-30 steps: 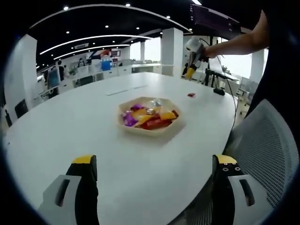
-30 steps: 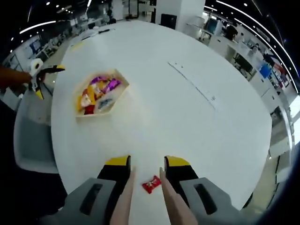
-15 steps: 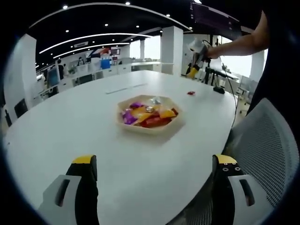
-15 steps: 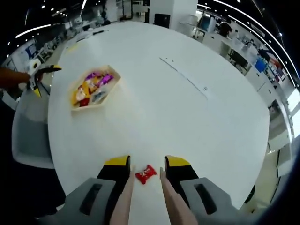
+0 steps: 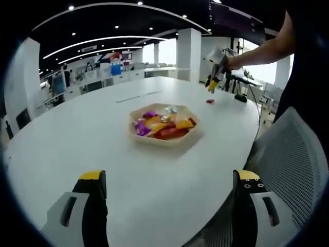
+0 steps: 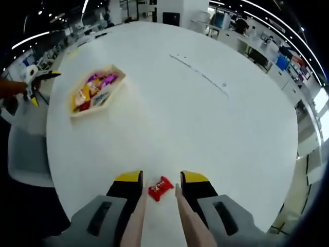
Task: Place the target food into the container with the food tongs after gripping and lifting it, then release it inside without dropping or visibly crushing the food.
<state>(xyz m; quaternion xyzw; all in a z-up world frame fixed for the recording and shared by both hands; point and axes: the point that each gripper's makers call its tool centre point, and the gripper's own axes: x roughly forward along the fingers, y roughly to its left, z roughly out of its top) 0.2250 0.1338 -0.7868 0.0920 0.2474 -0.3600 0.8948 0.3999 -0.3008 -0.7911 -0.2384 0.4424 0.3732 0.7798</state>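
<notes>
1. Candy, red wrapper, lies on the white worktop between the tong tips, not yet pinched. White lettering on it, too small to read.
2. Right claw carries the tongs, which straddle the candy, apparently lined up to squeeze.
3. Tray of mixed sweets sits well apart, likely the drop target.
4. Left claw gapes wide, holding nothing, idling near the tray.

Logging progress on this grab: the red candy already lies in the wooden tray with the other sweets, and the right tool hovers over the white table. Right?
Not quite. The right gripper view shows the red candy lying on the white table, between the tongs held in the right tool, far from the wooden tray. The rest holds.
</notes>
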